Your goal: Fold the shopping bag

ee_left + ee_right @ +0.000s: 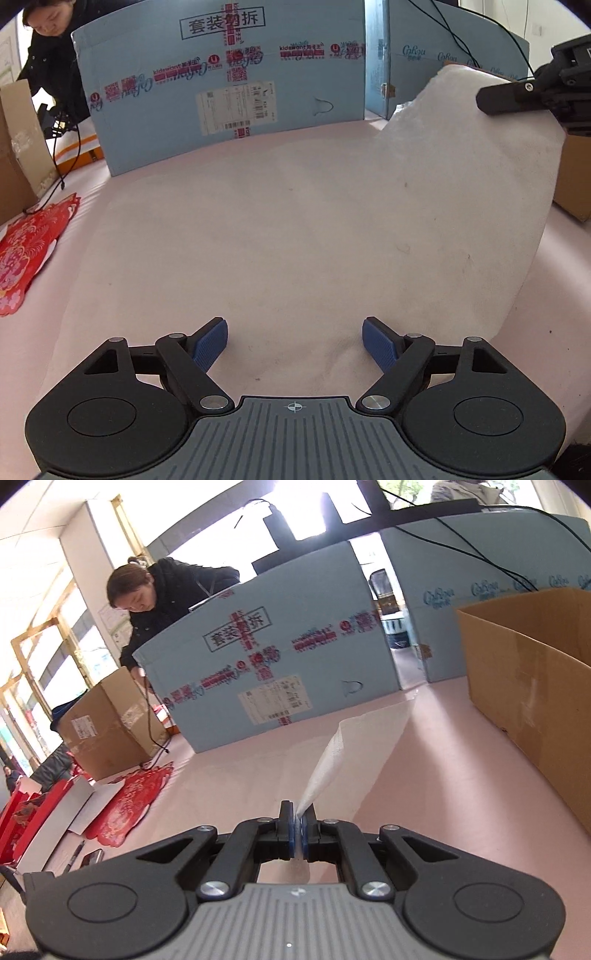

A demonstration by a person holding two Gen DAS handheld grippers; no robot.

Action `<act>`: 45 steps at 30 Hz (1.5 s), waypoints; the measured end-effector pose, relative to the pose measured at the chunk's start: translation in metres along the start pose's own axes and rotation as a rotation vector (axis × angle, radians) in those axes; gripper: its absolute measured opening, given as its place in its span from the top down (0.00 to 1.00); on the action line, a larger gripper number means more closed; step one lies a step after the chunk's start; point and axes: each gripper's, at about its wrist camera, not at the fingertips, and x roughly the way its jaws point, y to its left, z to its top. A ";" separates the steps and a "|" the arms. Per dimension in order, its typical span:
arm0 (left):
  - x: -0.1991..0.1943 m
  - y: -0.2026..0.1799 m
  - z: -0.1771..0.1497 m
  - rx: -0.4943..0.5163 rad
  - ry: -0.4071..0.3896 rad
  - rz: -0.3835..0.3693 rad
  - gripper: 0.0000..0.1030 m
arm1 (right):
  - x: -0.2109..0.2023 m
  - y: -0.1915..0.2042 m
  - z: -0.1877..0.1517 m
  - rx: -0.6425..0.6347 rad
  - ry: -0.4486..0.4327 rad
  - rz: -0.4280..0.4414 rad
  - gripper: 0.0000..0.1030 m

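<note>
The right gripper (297,825) pinches an edge of the white shopping bag (334,760), which rises off the pink tabletop (424,794). A brown cardboard box (535,694) stands along the tabletop's right edge; a blue carton (258,664) lines the far edge.

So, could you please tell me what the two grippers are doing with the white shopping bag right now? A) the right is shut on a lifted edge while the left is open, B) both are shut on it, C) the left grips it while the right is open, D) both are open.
A: the right gripper pinches a raised edge of the white shopping bag, while the left gripper is spread open over the flat part.
</note>
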 end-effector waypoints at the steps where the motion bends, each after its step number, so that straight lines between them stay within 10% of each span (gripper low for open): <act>1: -0.002 0.005 0.000 -0.015 -0.019 0.025 0.20 | 0.004 0.010 0.005 -0.021 0.003 0.030 0.96; 10: -0.019 0.074 -0.022 -0.200 -0.012 0.288 0.20 | 0.045 0.066 0.027 -0.142 0.043 0.211 0.96; 36: -0.058 0.085 -0.060 -0.469 -0.072 0.161 0.19 | 0.161 0.201 -0.020 -0.413 0.289 0.504 0.90; 40: -0.055 0.088 -0.062 -0.487 -0.075 0.148 0.19 | 0.152 0.201 -0.022 -0.418 0.291 0.505 0.32; 45: -0.050 0.101 -0.067 -0.600 -0.093 0.106 0.19 | 0.141 0.202 -0.024 -0.426 0.292 0.507 0.25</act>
